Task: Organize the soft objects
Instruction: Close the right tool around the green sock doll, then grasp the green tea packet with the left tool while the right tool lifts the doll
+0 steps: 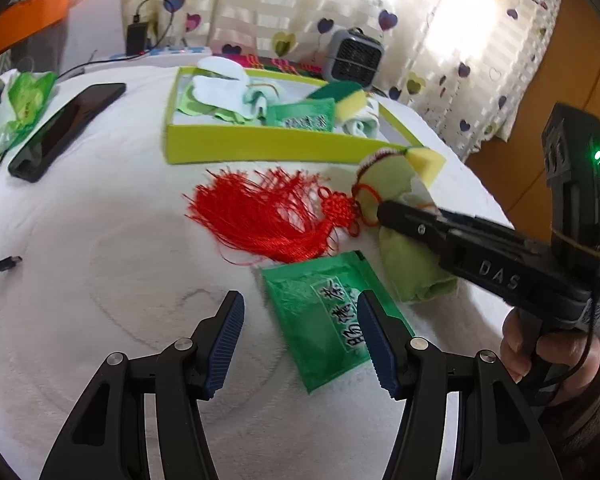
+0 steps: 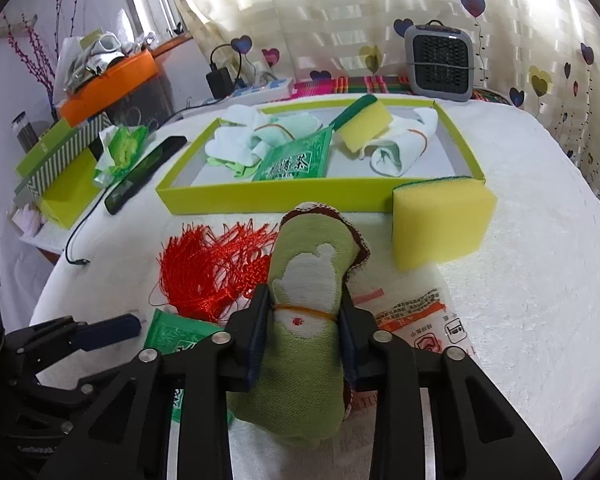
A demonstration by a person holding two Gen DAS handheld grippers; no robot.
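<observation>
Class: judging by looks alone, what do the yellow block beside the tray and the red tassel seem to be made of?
Yellow block: seemingly foam sponge with a matte, finely pored face and a green scouring layer on top. Red tassel: probably silky synthetic cord, shown by its glossy loose threads and knotted head.

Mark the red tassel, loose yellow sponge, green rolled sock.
red silk tassel (image 1: 256,216), left wrist view, middle of fringe
loose yellow foam sponge (image 2: 440,224), right wrist view, front face
green rolled sock (image 2: 304,280), right wrist view, white patch
</observation>
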